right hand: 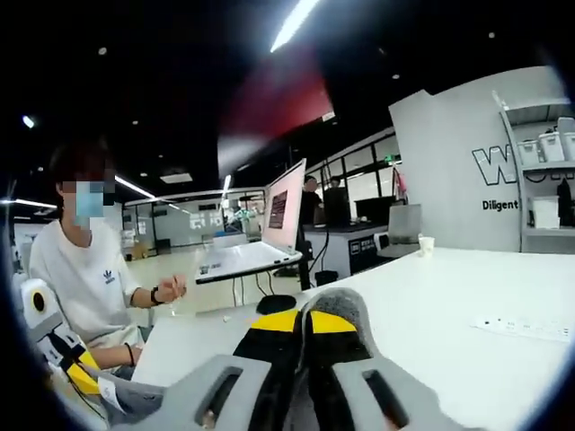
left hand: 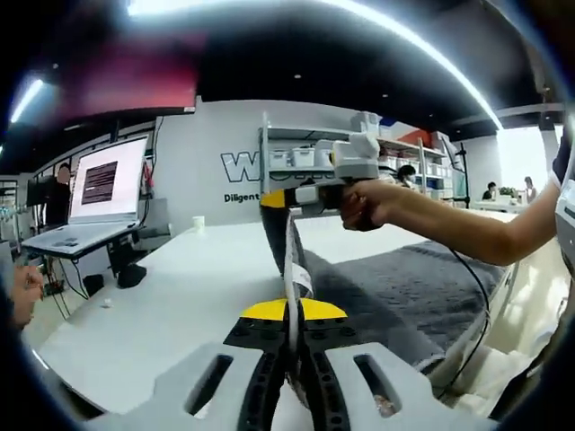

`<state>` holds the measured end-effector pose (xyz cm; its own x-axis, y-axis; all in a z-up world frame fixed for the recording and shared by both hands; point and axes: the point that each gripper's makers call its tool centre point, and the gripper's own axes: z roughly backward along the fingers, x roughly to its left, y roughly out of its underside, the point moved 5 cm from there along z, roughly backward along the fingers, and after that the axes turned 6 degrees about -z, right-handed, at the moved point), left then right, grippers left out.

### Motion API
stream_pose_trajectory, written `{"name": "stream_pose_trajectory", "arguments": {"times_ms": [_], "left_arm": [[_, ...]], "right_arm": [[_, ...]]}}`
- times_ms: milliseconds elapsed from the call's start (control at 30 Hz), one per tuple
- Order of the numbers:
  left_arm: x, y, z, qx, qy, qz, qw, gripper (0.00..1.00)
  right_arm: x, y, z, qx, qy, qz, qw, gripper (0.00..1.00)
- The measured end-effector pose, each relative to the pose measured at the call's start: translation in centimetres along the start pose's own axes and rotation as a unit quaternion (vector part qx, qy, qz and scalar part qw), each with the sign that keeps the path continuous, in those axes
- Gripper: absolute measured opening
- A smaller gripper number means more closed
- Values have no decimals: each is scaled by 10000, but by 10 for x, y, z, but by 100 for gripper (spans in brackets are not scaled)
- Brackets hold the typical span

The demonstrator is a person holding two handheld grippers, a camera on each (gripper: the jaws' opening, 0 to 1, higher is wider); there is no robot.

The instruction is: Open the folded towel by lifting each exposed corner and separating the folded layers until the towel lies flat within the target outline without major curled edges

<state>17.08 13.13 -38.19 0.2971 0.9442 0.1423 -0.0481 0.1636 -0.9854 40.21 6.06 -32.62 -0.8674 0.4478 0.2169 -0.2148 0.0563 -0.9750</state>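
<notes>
A dark grey towel (left hand: 413, 287) lies spread over the right part of the white table (left hand: 180, 287). One edge is lifted into a taut strip (left hand: 292, 256) running between the two grippers. My left gripper (left hand: 289, 316) is shut on the near end of that strip. The right gripper (left hand: 277, 199), held by a person's hand (left hand: 368, 205), pinches the far end above the table. In the right gripper view, my right gripper (right hand: 304, 323) is shut on a grey fold of towel (right hand: 331, 307). The left gripper (right hand: 63, 359) shows at the lower left with towel (right hand: 135, 400) hanging by it.
A laptop (left hand: 99, 193) stands on a stand beyond the table's left edge. A paper cup (left hand: 198, 223) sits at the far end. A white power strip (right hand: 530, 329) lies on the table. A person in a white shirt (right hand: 90, 278) sits beside the table. Shelves with bins (left hand: 305, 157) line the back wall.
</notes>
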Motion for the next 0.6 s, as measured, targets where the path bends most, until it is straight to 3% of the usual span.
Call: {"name": "stream_pose_trajectory", "arguments": {"times_ms": [233, 600], "left_arm": [[14, 11, 7, 109, -222, 100, 9996, 1], [25, 33, 15, 199, -293, 405, 9985, 1]], "right_arm": [[6, 14, -19, 130, -59, -85, 9999, 0], [23, 34, -45, 300, -110, -100, 9994, 0]]}}
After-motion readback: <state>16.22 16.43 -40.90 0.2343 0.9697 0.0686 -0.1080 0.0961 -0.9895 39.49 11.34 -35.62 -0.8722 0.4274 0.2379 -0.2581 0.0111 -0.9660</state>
